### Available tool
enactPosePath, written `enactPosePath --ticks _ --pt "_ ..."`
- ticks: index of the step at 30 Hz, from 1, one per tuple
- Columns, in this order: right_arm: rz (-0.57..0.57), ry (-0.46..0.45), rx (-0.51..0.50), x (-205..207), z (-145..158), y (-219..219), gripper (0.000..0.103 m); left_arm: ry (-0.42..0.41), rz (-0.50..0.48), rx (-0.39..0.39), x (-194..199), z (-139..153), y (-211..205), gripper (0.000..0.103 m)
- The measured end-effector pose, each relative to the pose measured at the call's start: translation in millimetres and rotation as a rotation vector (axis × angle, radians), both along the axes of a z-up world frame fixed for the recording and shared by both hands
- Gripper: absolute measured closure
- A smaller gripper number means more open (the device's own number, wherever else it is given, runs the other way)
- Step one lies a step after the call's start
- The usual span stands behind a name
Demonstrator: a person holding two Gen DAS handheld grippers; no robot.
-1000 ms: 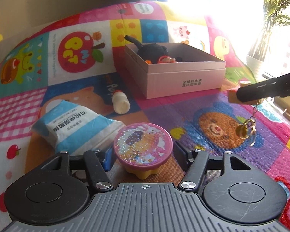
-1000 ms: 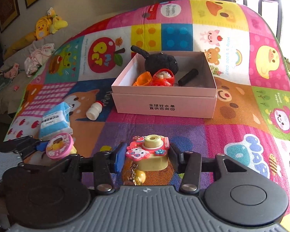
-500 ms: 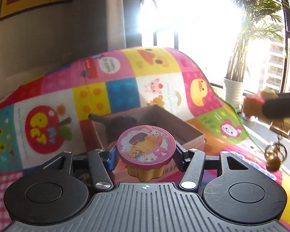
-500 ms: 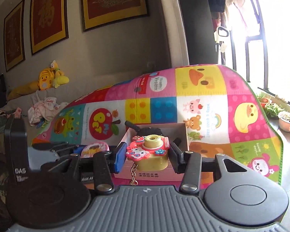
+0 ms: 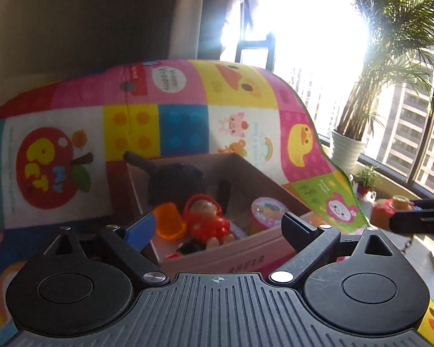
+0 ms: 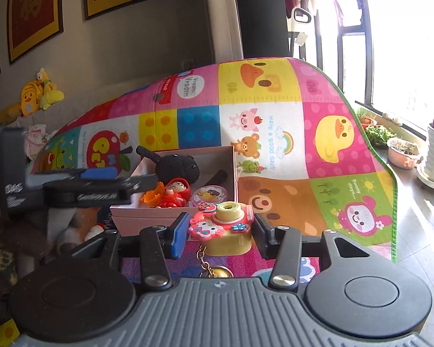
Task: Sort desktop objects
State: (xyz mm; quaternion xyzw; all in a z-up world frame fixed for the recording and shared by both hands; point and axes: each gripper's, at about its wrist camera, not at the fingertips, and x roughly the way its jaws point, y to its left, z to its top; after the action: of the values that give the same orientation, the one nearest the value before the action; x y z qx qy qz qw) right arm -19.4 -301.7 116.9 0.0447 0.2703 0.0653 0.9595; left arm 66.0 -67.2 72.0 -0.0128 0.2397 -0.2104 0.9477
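Note:
My left gripper (image 5: 217, 225) is open and empty, just in front of the pink box (image 5: 246, 248). The round pink glitter toy (image 5: 266, 212) lies inside the box beside a red doll (image 5: 207, 219), an orange piece (image 5: 169, 225) and a black plush (image 5: 173, 182). My right gripper (image 6: 220, 235) is shut on a yellow toy camera keychain (image 6: 228, 231) with a hanging chain and bell (image 6: 214, 270), held in front of the box (image 6: 150, 219). The left gripper (image 6: 81, 185) shows at the left of the right wrist view, over the box.
A colourful play mat (image 6: 275, 121) covers the surface and drops off at its green right edge. A small white bottle (image 6: 94, 230) lies left of the box. Potted plants (image 5: 347, 150) stand by the window at right. Plush toys (image 6: 37, 95) sit far left.
My left gripper has opened and let go of the round pink toy, which now lies in the box. My right gripper, holding the toy camera, has come closer to the box.

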Motion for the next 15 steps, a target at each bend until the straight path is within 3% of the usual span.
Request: enactPosePath --ticks 5,11,15 --pt "0.023 0.032 0.009 32 -1 14 0.056 0.065 -0.014 -0.063 -41 -35 22 0.003" --pt "0.027 0.064 -0.016 118 21 38 0.057 0.092 0.021 -0.117 -40 -57 36 0.003" --pt "-0.024 0.084 -0.054 171 23 50 0.057 0.088 -0.015 -0.158 -41 -57 41 0.002"
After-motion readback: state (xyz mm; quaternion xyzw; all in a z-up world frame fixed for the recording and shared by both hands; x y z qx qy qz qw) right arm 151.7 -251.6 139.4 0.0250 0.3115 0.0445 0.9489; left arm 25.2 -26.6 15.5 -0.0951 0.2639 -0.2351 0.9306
